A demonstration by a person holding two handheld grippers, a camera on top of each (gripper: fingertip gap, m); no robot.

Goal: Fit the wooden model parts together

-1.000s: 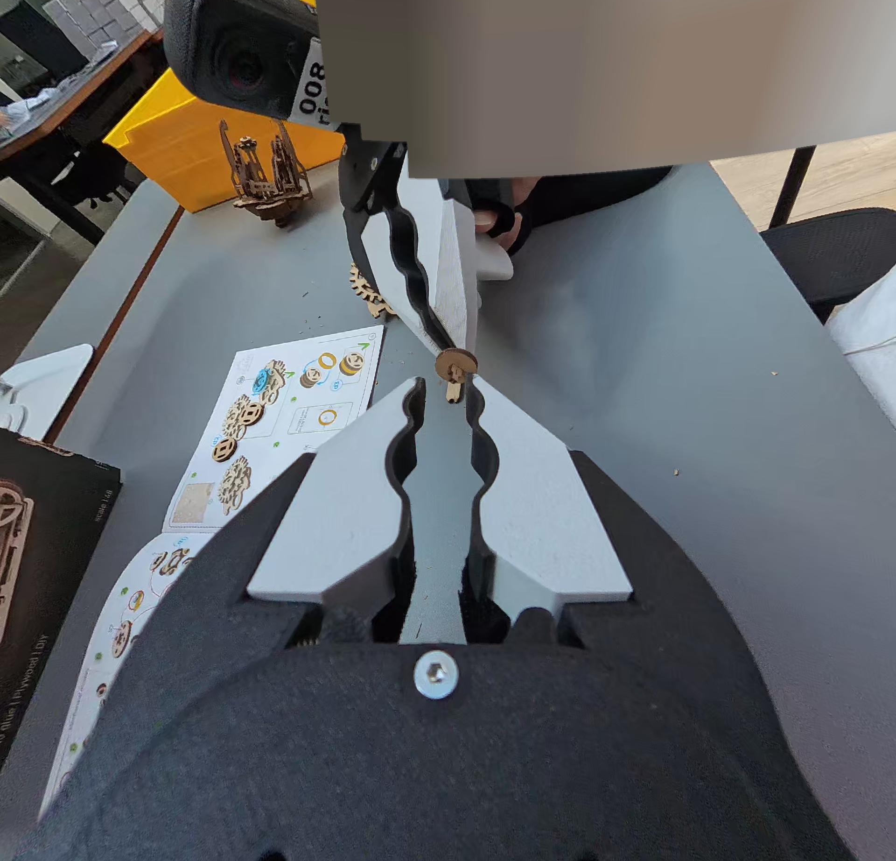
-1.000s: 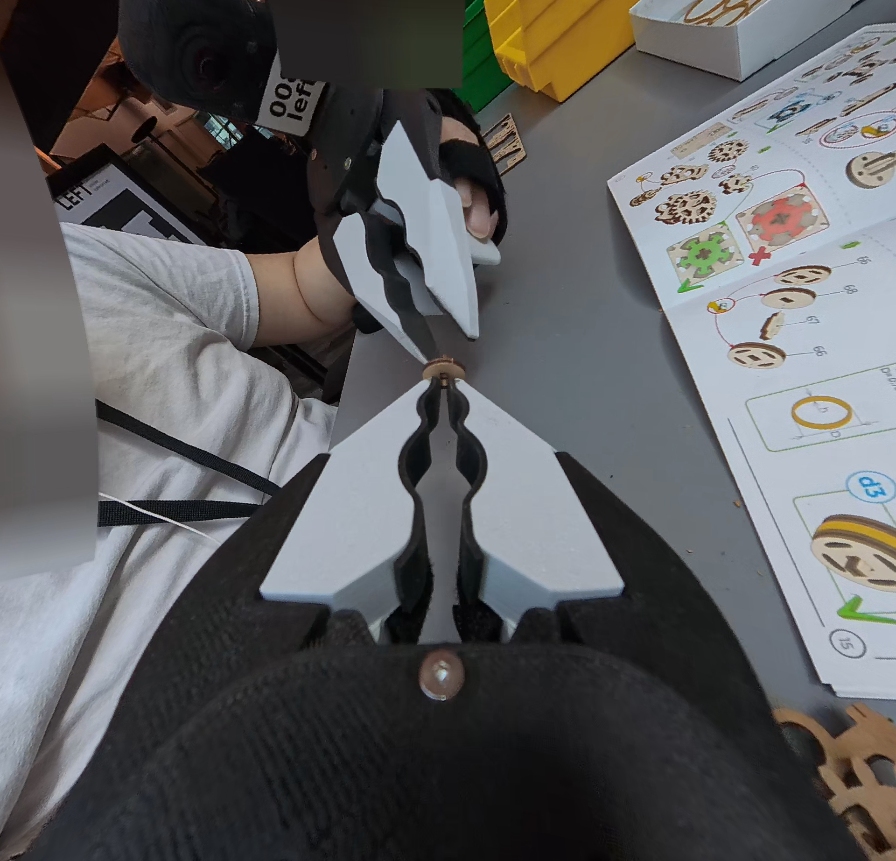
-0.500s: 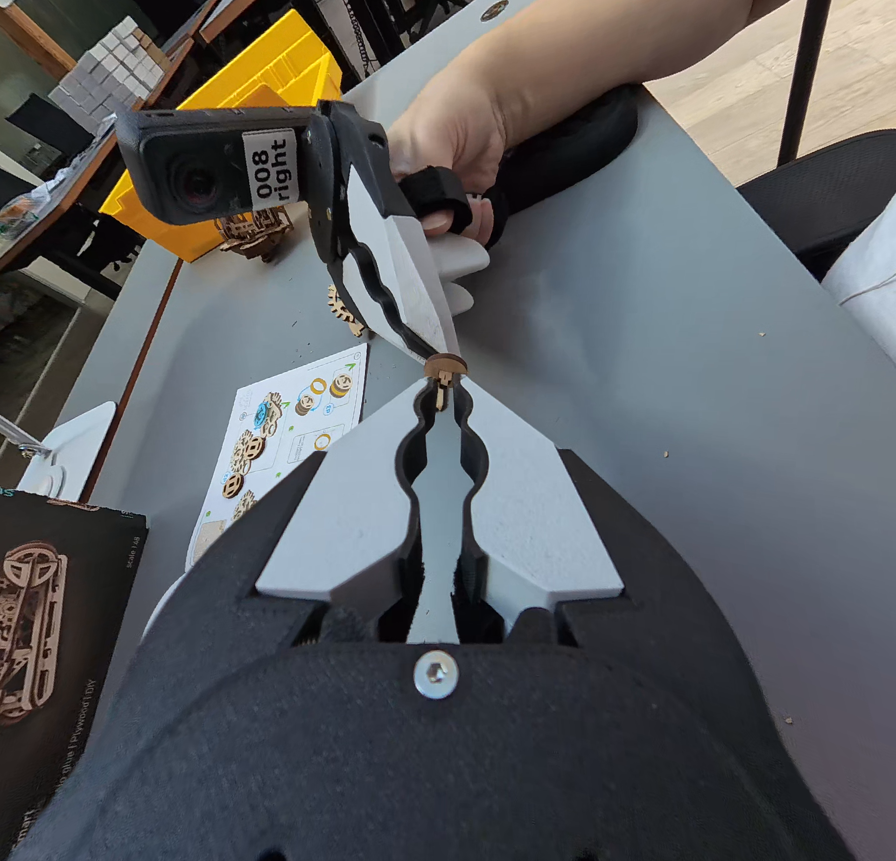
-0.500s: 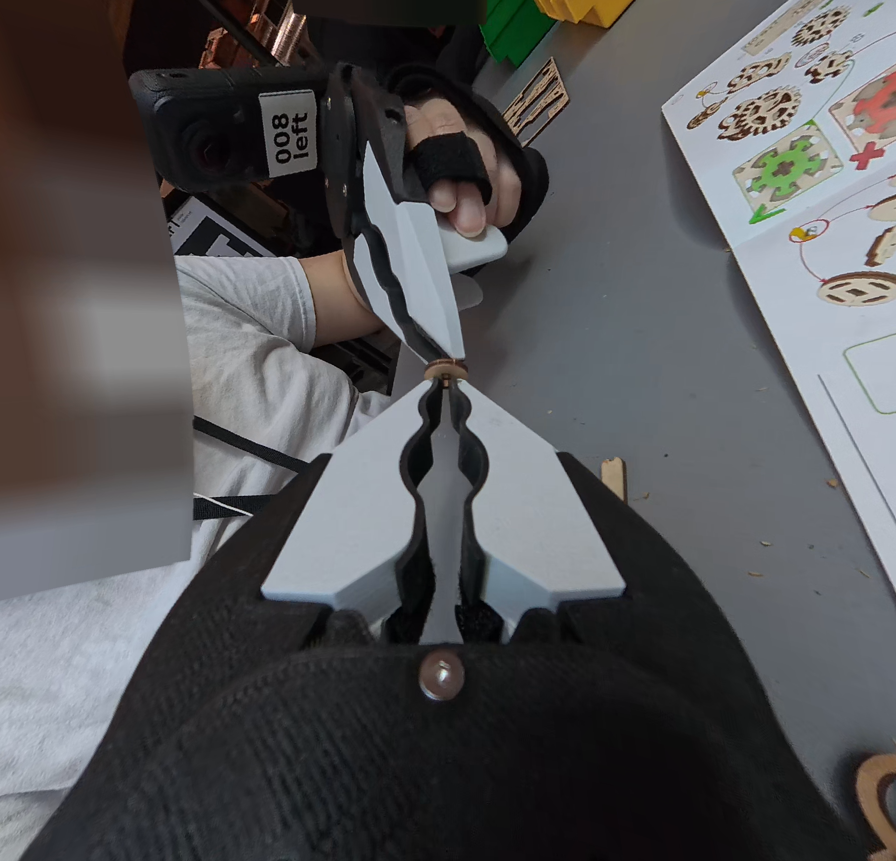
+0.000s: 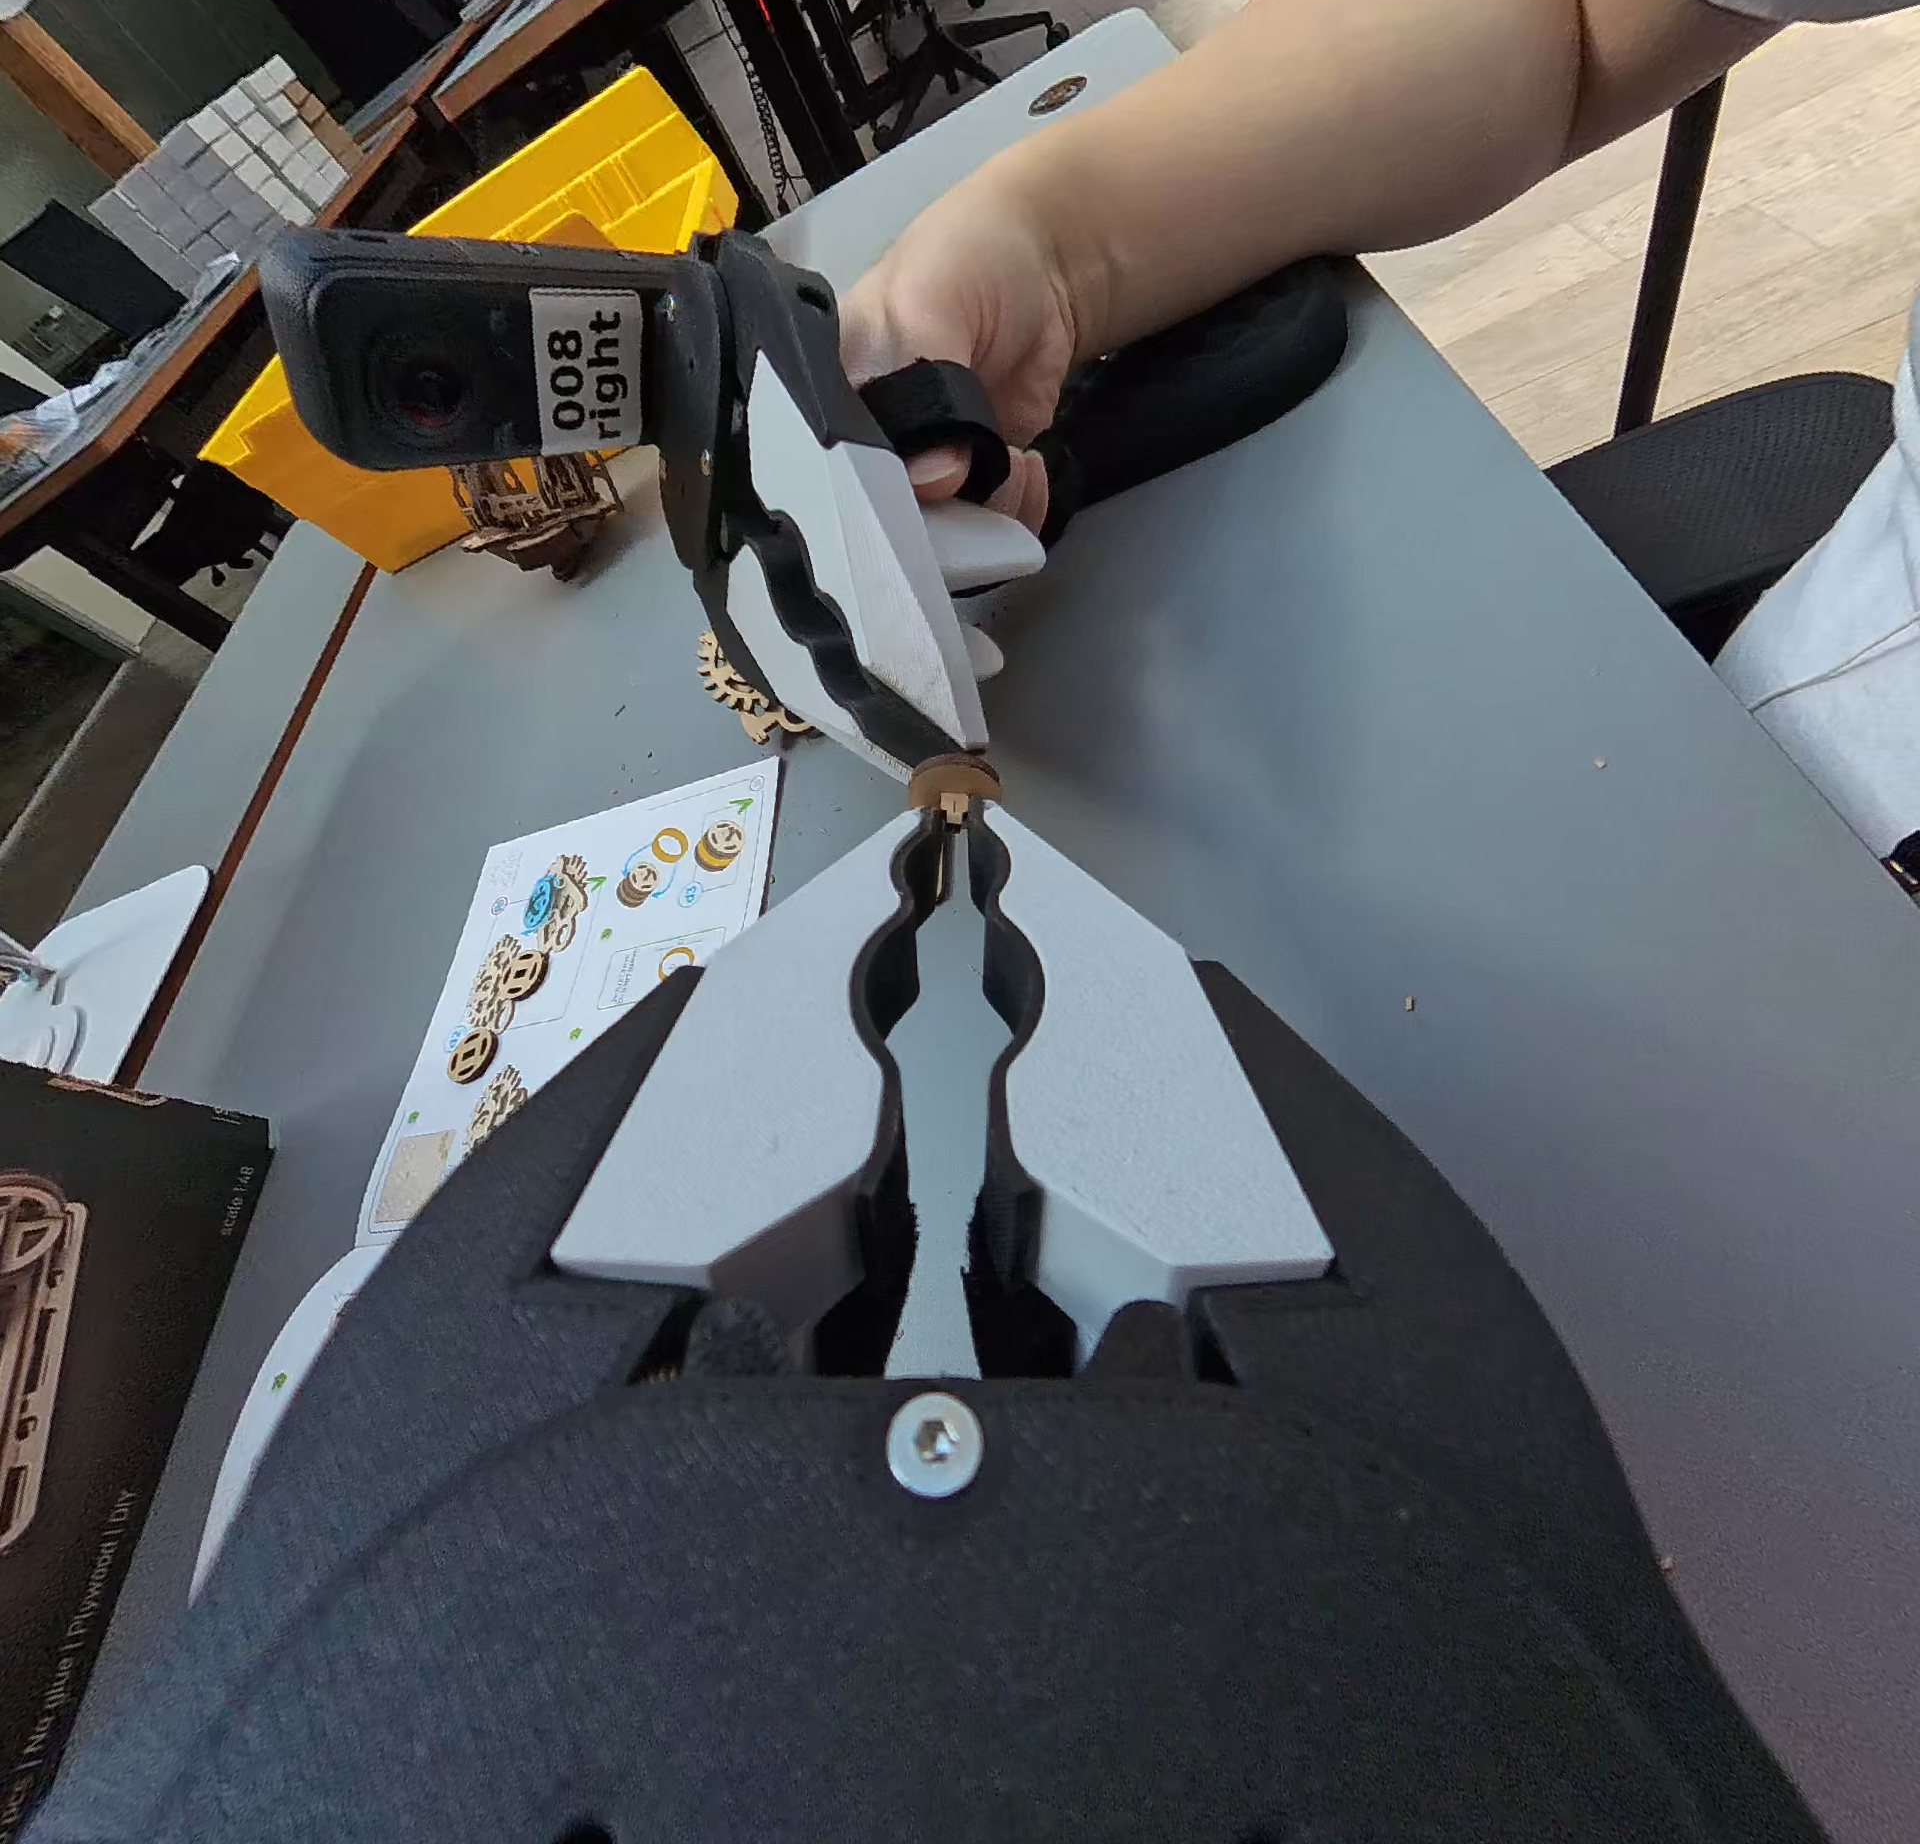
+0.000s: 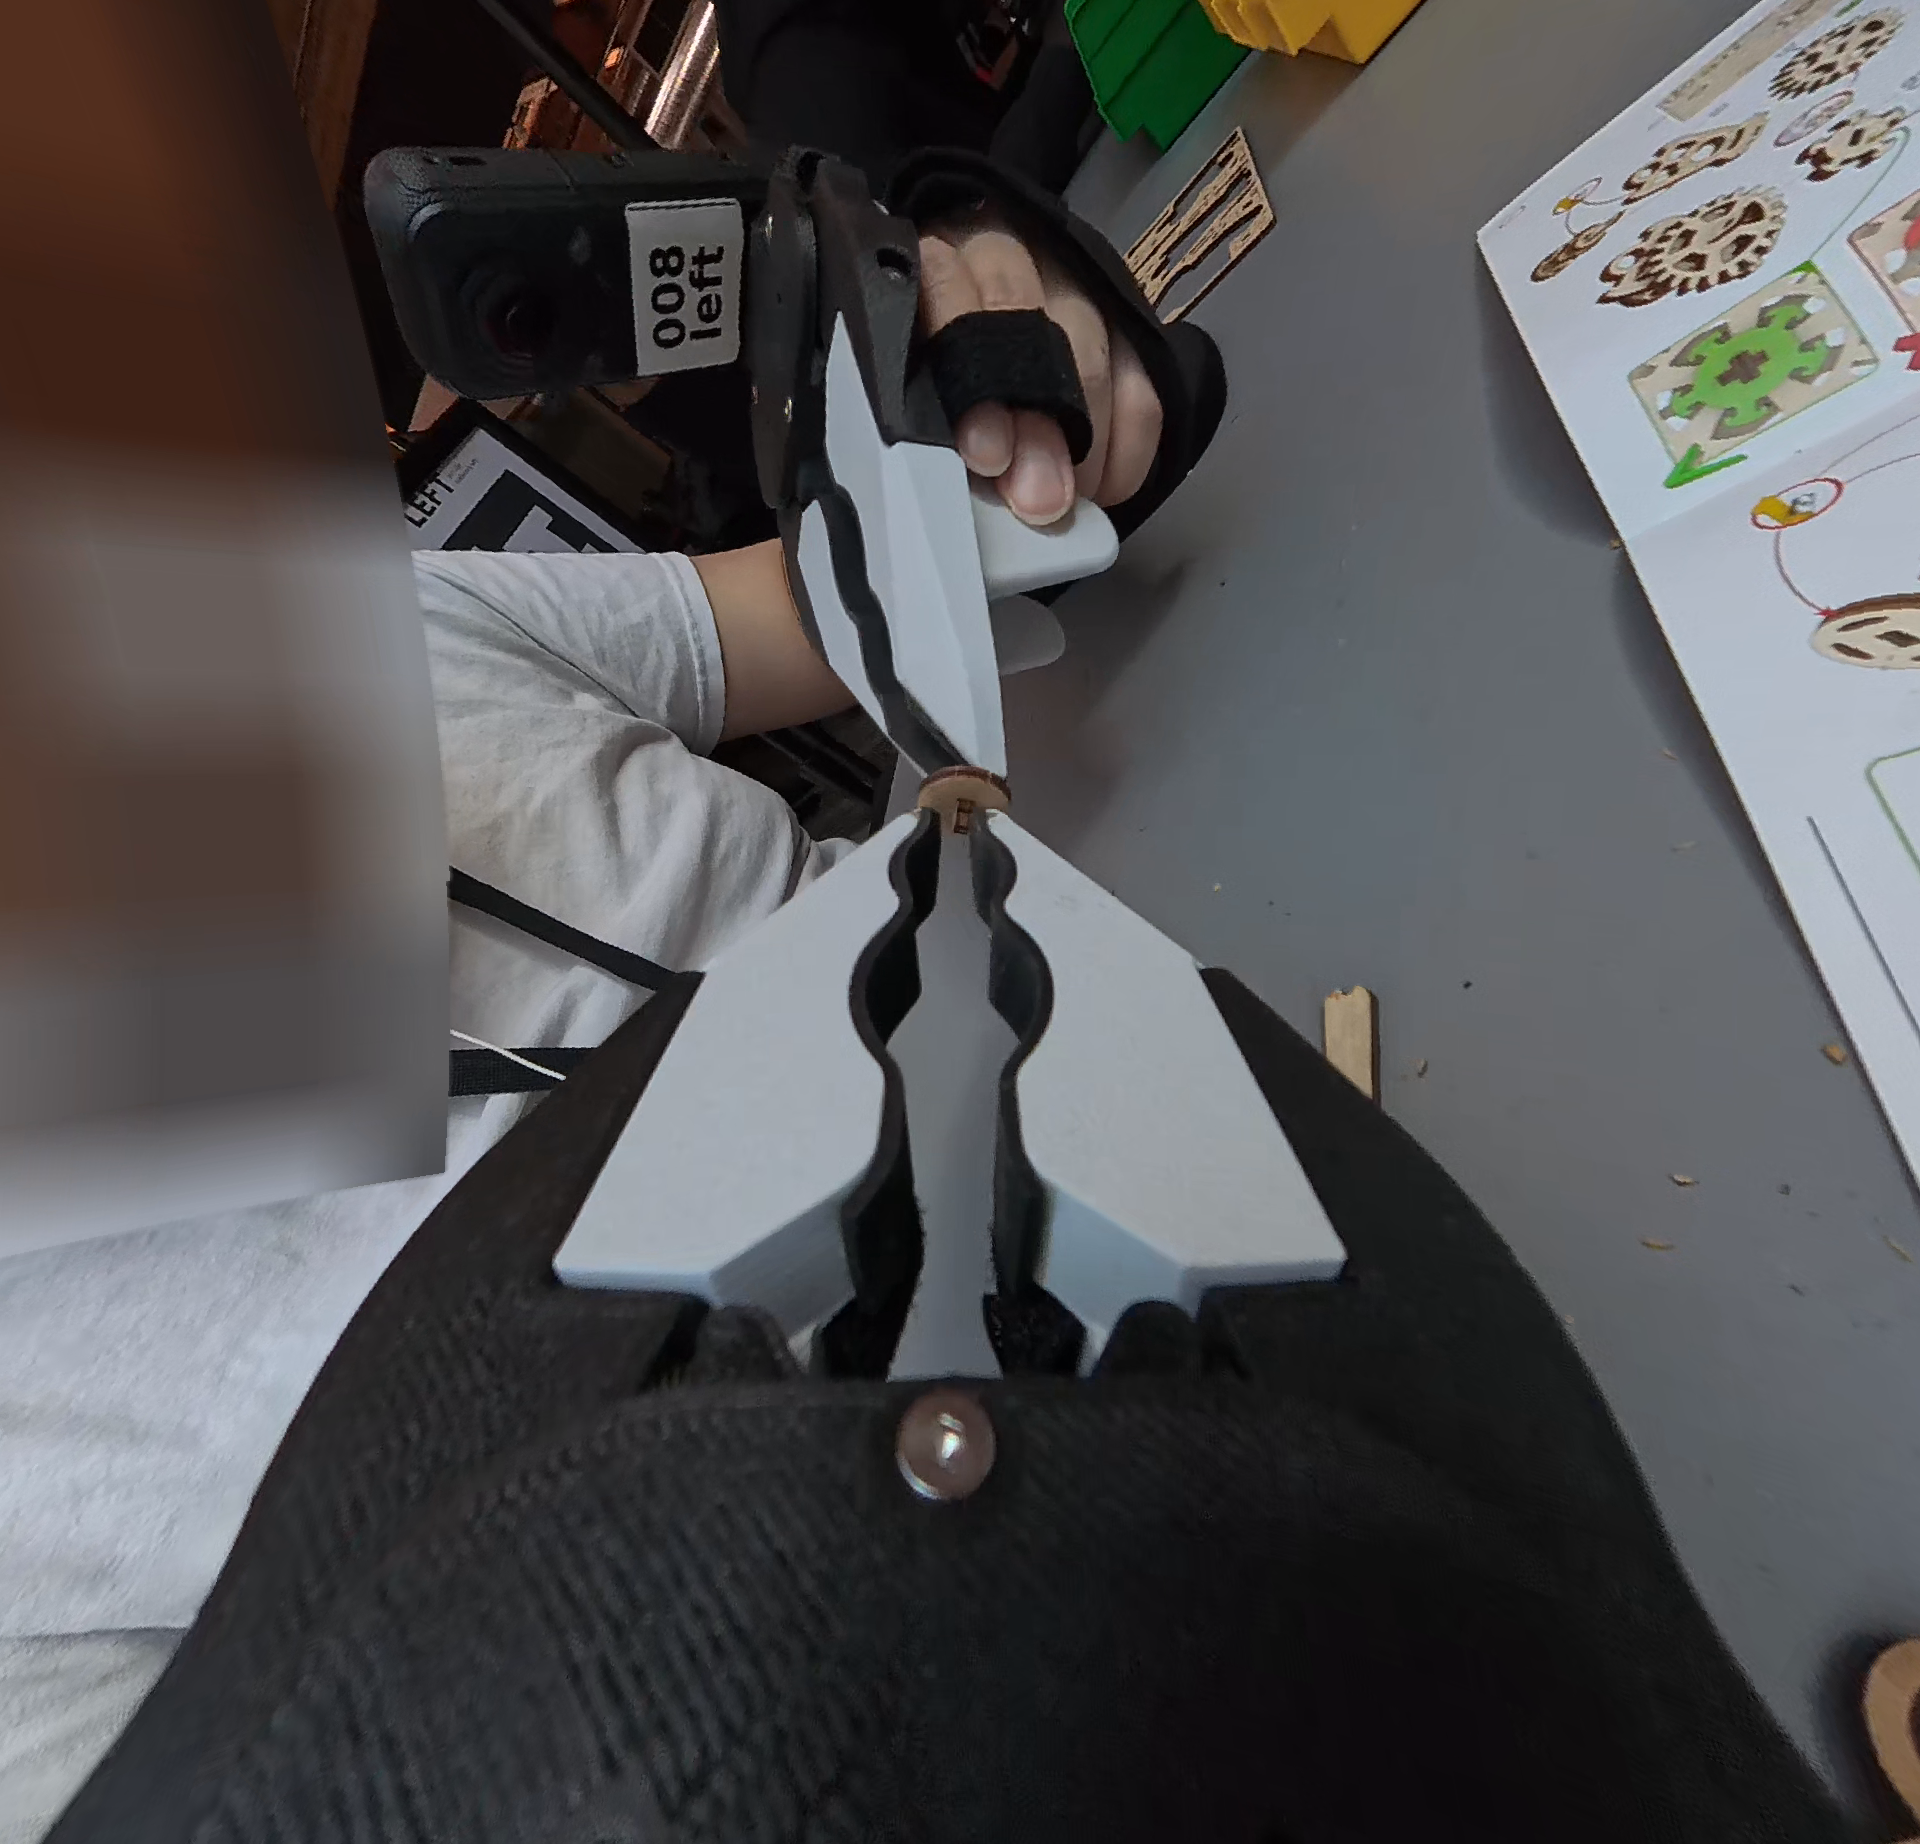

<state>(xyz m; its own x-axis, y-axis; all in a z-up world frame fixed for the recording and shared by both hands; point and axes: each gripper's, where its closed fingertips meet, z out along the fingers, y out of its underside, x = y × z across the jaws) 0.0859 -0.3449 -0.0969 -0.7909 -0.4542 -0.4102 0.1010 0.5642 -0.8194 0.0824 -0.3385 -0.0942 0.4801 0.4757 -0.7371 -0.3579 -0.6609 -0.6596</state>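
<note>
A grey table (image 5: 1403,859) carries everything, with both tools held above it and meeting tip to tip near the middle. The left gripper (image 5: 943,838) fills the lower half of the left wrist view; its jaws are drawn together at the tips and clamp a thin wooden peg (image 5: 941,864), which stands up out of the tips. The right gripper (image 6: 951,830) fills the lower half of the right wrist view, its jaws likewise closed at the tips on the small round wooden disc (image 5: 954,782), seen there edge-on. In the left wrist view the peg's upper end sits in the disc's centre, so the two parts touch, both clear of the table. A person's bare hand (image 5: 997,340) grips the right tool; another hand (image 6: 1039,381) grips the left tool. A yellow bin (image 5: 499,267) stands at the table's far left edge, with a built wooden model (image 5: 530,506) just in front of it. An instruction sheet (image 5: 582,984) lies flat left of the grippers, a black box (image 5: 94,1327) nearer still. A loose wooden gear (image 5: 738,693) rests on the table beyond the sheet, partly hidden by the right tool.
</note>
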